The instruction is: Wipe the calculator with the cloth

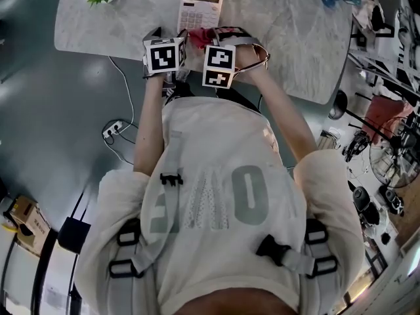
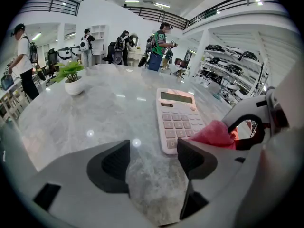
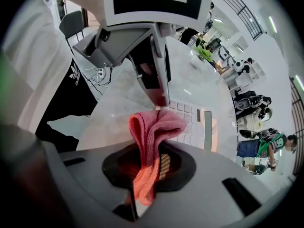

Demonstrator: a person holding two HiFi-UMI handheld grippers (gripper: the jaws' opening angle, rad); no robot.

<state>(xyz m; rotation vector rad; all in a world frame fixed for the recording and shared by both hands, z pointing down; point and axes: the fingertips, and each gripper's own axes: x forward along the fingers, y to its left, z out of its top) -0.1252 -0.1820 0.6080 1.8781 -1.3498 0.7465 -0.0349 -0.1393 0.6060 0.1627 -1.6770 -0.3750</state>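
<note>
While the right tool (image 3: pixel 159 163) clamps the pink cloth (image 3: pixel 154 127), the calculator (image 2: pixel 178 118) lies on the tabletop (image 2: pixel 95 113) just ahead of it, long axis running away from the person; the left tool (image 2: pixel 152 160) gapes empty beside its near left corner.

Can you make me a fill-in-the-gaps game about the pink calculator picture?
The right gripper is shut on a folded pink ____.
The left gripper is wide ____ and holds nothing.
The pale pink calculator lies on a grey marble ____.
The small green plant stands in a ____ pot.
Missing words: cloth, open, table, white.
</note>
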